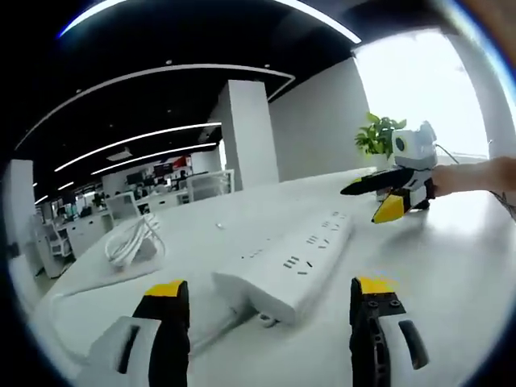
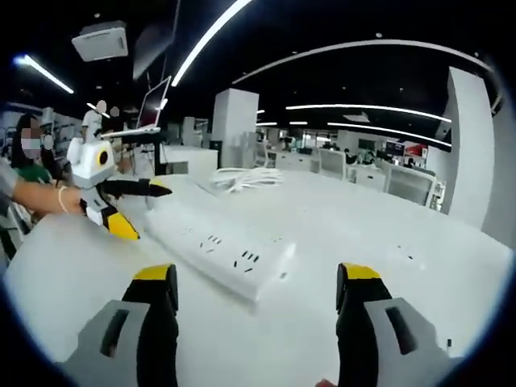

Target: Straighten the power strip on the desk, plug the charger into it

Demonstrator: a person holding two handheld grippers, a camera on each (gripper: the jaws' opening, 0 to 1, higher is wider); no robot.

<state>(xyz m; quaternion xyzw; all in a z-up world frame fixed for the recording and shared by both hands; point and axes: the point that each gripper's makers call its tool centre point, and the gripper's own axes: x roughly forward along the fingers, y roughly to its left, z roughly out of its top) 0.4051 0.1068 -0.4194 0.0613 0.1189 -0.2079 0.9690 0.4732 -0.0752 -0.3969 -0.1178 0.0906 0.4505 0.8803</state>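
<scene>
The power strip lies flat on the white desk between both grippers, nothing plugged in. Its coiled cable sits beyond. The left gripper and right gripper hover wide open, empty. Both steps look undone.

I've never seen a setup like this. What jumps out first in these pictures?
A long white power strip lies on the white desk, right ahead of both grippers. The left gripper and the right gripper, both yellow-tipped, have their jaws spread wide either side of it. Farther back on the desk sits a coiled white cable.
</scene>
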